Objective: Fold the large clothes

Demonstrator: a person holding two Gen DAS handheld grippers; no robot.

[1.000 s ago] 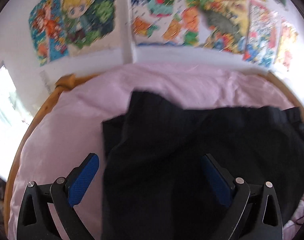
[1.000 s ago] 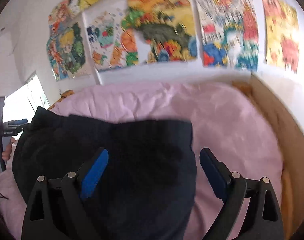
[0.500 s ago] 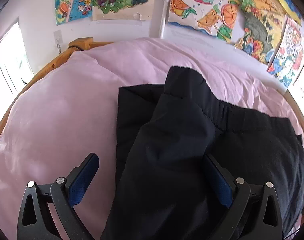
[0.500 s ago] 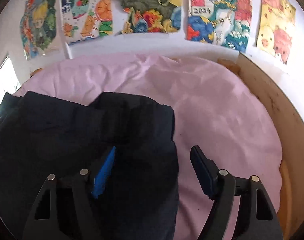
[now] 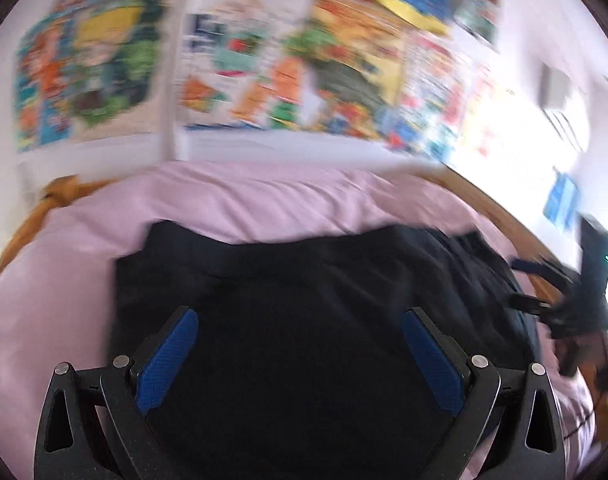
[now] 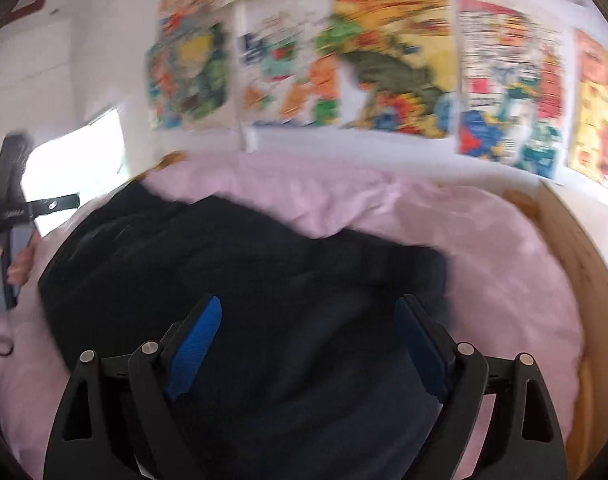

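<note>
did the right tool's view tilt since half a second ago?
Yes. In the right wrist view the wall posters sit lower and fill more of the frame, so the right tool has pitched up over the dark garment.

Both views now tilt up from where they looked half a second ago and are blurred: the posters (image 5: 288, 64) fill the upper part again, and less of the pink bed cover (image 5: 264, 204) shows. The right gripper (image 6: 308, 344), narrowed half a second ago, is opening again over the dark garment (image 6: 264, 280), pads clear of the cloth. The raised fold by the left gripper (image 5: 300, 344) now lies flatter.
</note>
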